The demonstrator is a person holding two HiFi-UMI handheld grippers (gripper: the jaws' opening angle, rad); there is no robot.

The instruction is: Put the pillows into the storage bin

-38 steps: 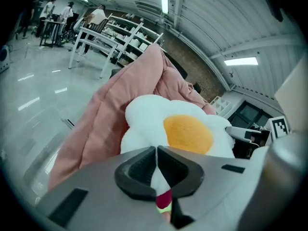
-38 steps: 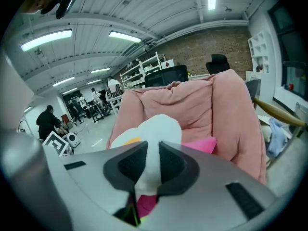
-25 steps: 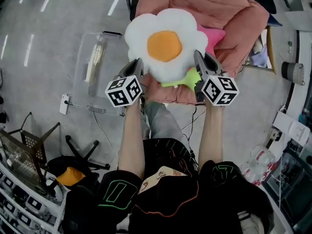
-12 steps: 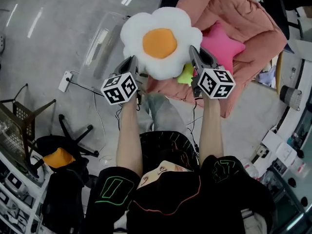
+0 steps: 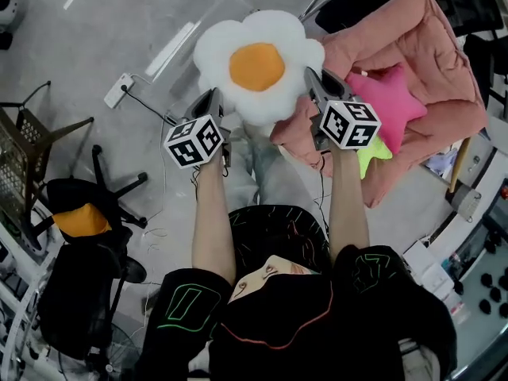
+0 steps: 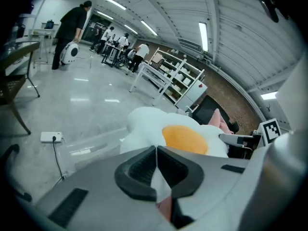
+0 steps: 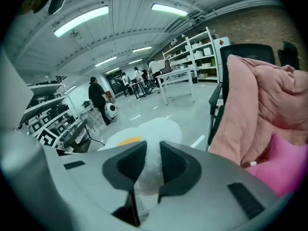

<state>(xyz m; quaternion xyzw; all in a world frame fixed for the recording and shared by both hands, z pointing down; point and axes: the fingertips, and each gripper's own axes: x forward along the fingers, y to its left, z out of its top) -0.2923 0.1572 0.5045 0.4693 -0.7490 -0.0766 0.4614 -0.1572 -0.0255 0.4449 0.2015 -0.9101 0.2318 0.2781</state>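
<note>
A fried-egg pillow (image 5: 258,66), white with an orange yolk, hangs in the air between my two grippers. My left gripper (image 5: 213,105) is shut on a thin fold at its left edge, and my right gripper (image 5: 313,86) pinches its right edge. In the left gripper view the pillow (image 6: 178,134) spreads beyond the left gripper (image 6: 156,165). In the right gripper view white fabric of the pillow (image 7: 144,131) fills the gap of the right gripper (image 7: 149,165). A clear storage bin (image 5: 171,50) stands on the floor, partly hidden behind the pillow. A pink star pillow (image 5: 389,101) and a green one (image 5: 371,155) lie on the chair.
A chair draped in a pink blanket (image 5: 429,54) stands at the right. A black office chair with an orange cushion (image 5: 79,221) and a wire chair (image 5: 24,133) stand at the left. A power strip (image 5: 121,90) with a cable lies by the bin. People (image 6: 72,28) stand far off.
Both grippers have swung the egg pillow left, off the pink chair and out over the floor by the clear bin. Both grips look unchanged.
</note>
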